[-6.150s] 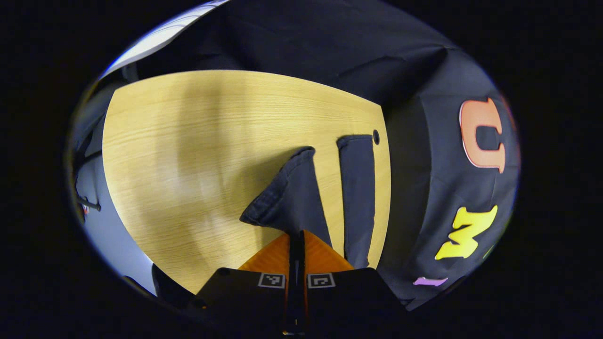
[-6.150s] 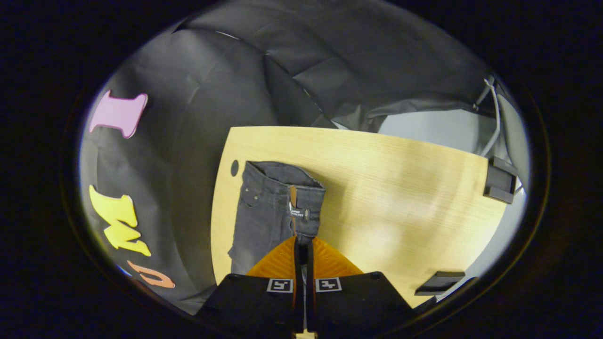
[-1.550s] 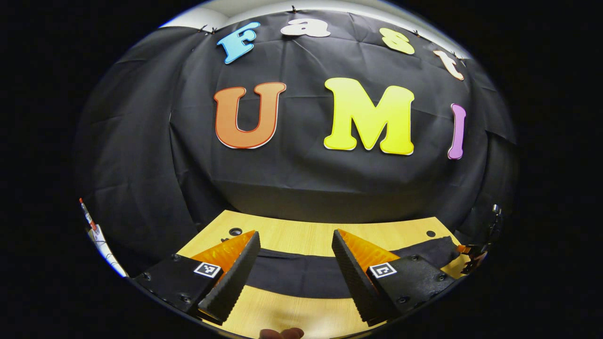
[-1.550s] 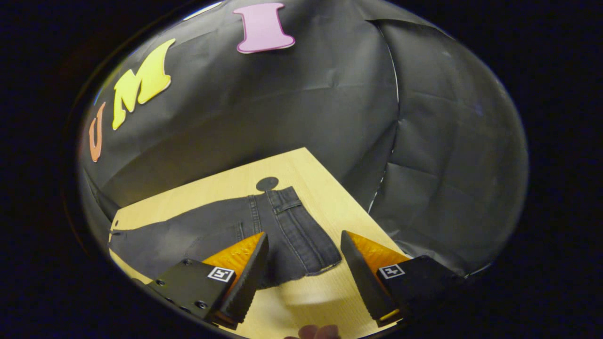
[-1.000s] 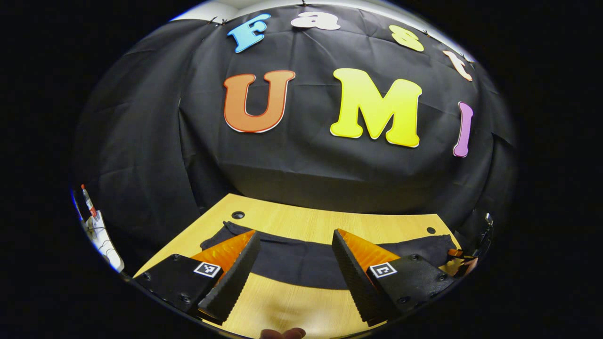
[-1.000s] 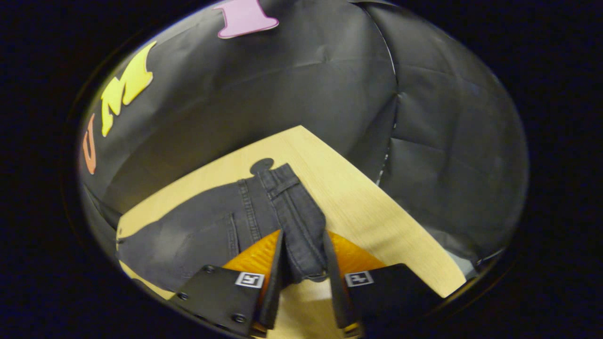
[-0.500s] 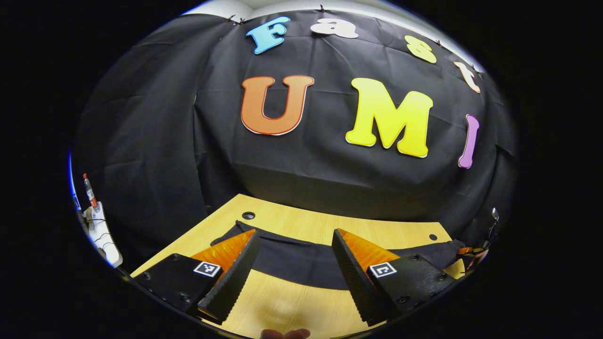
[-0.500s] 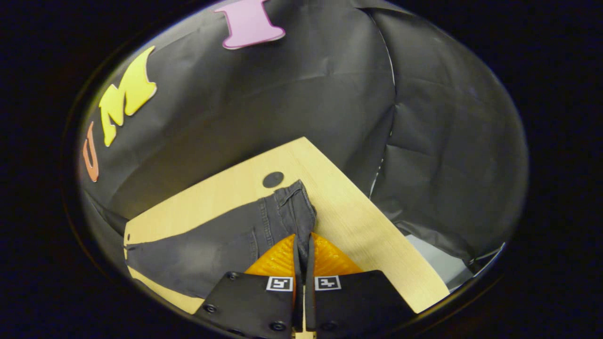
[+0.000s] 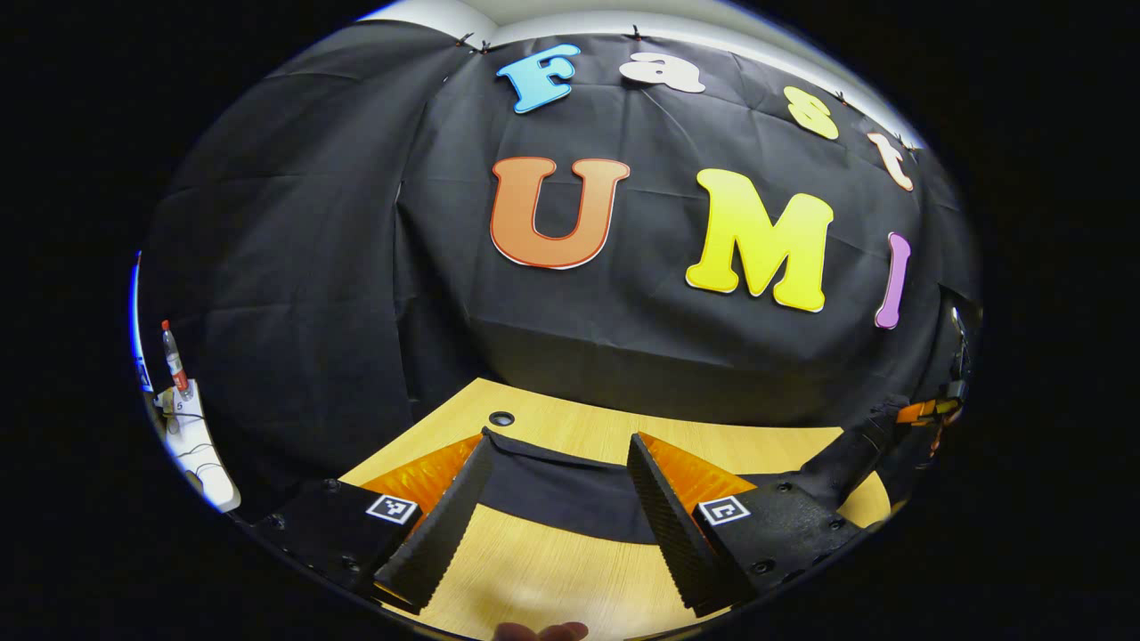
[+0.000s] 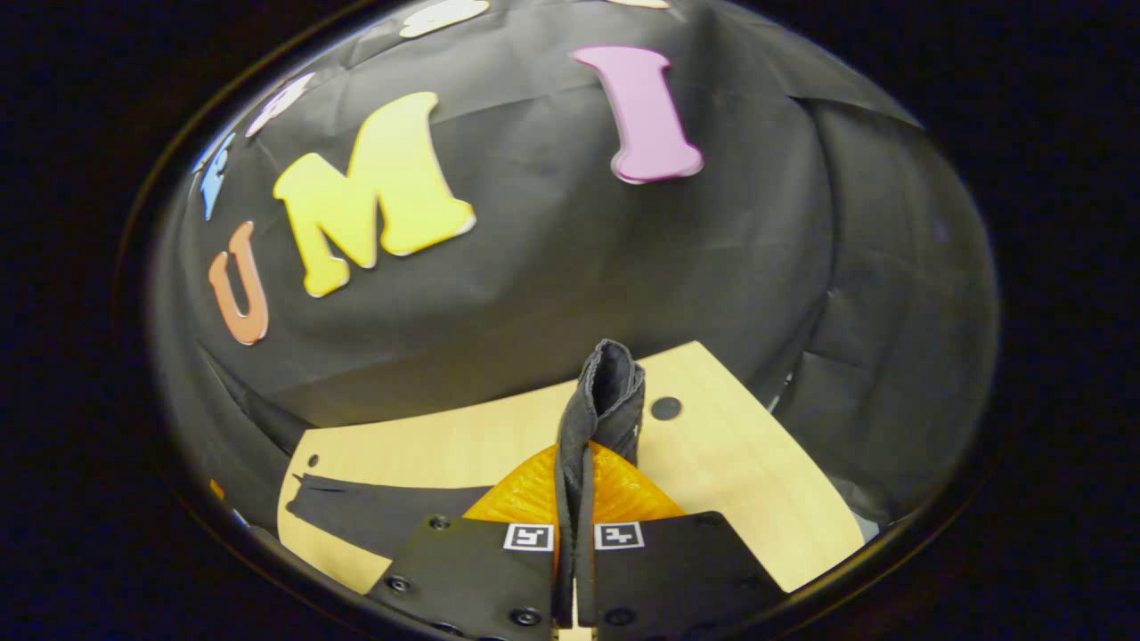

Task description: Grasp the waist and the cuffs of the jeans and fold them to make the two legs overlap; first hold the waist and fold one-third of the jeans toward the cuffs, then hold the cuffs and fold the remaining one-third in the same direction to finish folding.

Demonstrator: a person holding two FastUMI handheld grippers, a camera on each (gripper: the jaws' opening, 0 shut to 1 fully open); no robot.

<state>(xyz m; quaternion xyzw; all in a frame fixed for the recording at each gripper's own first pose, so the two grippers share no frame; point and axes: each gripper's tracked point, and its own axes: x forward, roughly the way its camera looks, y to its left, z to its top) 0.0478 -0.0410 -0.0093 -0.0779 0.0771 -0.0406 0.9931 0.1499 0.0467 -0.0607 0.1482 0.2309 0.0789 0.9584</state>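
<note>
Dim booth, sharp, fisheye-warped edges.

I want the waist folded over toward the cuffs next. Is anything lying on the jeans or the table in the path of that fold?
Nothing visible does. The right gripper is shut on the waist, lifted off the table. The legs lie flat toward the cuffs with nothing on them. The left gripper hangs open near the cuff end.

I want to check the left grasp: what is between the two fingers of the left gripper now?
In the left gripper view, the jeans on the table lie between the open left gripper fingers, unpinched.
</note>
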